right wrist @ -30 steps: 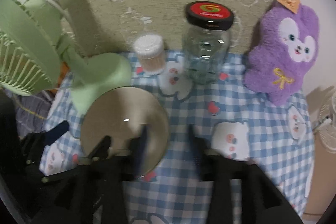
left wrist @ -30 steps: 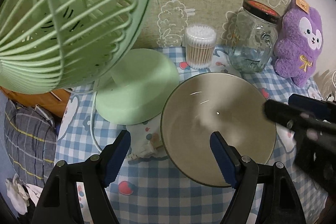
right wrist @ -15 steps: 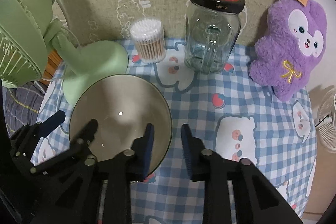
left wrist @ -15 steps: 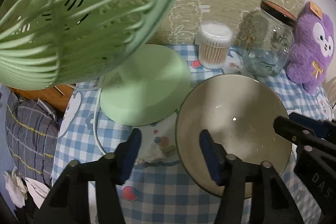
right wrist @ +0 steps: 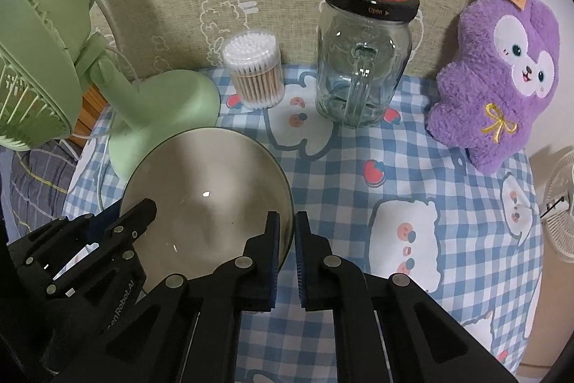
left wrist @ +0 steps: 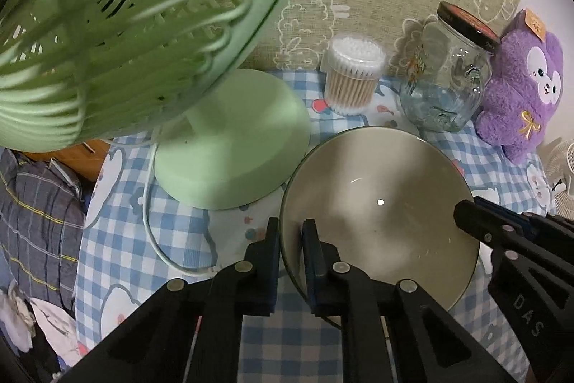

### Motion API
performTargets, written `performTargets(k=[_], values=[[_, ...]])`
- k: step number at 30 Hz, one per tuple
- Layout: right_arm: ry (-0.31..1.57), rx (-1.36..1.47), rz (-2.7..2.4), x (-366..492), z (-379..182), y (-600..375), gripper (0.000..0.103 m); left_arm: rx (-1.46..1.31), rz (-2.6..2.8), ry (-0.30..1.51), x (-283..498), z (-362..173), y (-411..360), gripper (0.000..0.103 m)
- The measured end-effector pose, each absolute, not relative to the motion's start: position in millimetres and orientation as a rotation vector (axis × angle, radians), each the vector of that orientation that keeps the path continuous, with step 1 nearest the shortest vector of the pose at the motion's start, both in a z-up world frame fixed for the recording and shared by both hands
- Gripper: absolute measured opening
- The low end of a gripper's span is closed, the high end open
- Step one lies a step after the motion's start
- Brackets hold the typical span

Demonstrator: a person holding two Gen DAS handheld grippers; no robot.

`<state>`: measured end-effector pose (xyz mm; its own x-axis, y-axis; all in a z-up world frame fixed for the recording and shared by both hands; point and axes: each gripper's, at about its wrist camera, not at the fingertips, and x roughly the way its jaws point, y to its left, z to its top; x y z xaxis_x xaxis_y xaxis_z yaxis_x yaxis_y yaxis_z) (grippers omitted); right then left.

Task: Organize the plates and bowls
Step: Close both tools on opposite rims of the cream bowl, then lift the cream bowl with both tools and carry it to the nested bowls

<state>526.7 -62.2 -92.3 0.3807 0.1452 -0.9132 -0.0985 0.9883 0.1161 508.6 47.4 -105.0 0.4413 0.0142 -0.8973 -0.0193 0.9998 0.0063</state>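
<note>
While the beige bowl (left wrist: 380,200) sits on the blue-checked table (right wrist: 412,189), both grippers pinch its rim from opposite sides. Seen from the left wrist, the left gripper (left wrist: 290,239) has its fingers clenched on the rim at the bowl's 9 o'clock edge, one finger outside the wall and the other inside. The right gripper (left wrist: 477,214) reaches in at 3 o'clock in that view and meets the far rim.

From the right wrist, the right gripper (right wrist: 286,232) is closed on the rim at the bowl's (right wrist: 208,189) 3 o'clock side, with one blue-padded finger inside and the other outside. The left gripper (right wrist: 136,214) shows at 9 o'clock, lying over the opposite rim.

At about 10 o'clock from the bowl stands a green fan (right wrist: 46,60), its round base (left wrist: 229,146) just beside the bowl's rim. A white cord (left wrist: 150,221) curls from the base across the cloth. Along the back of the table, at 12 o'clock, a tub of cotton swabs (right wrist: 254,74) stands, and just to its right a glass jar (right wrist: 362,60) with a red and black lid. A purple plush toy (right wrist: 498,74) sits at 2 o'clock, leaning against the wall, well apart from the bowl.
</note>
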Motion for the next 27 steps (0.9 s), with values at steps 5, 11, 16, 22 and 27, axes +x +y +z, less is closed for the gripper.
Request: performTargets(k=[5, 11, 16, 22, 27], values=[[1.169, 0.039, 0.154, 529, -95, -62, 0.01, 0.007, 0.016, 1.106, 509, -107, 44, 0.009], [1.168, 0.052, 0.146, 529, -96, -63, 0.01, 0.022, 0.012, 1.103, 503, -105, 44, 0.009], [1.162, 0.045, 0.113, 523, -94, -68, 0.01, -0.016, -0.015, 1.133, 493, -105, 41, 0.009], [1.166, 0.033, 0.107, 505, -92, -73, 0.009, -0.021, -0.02, 1.14, 480, -104, 35, 0.008], [1.179, 0.037, 0.114, 487, -91, -77, 0.009, -0.003, -0.026, 1.142, 462, -103, 31, 0.008]])
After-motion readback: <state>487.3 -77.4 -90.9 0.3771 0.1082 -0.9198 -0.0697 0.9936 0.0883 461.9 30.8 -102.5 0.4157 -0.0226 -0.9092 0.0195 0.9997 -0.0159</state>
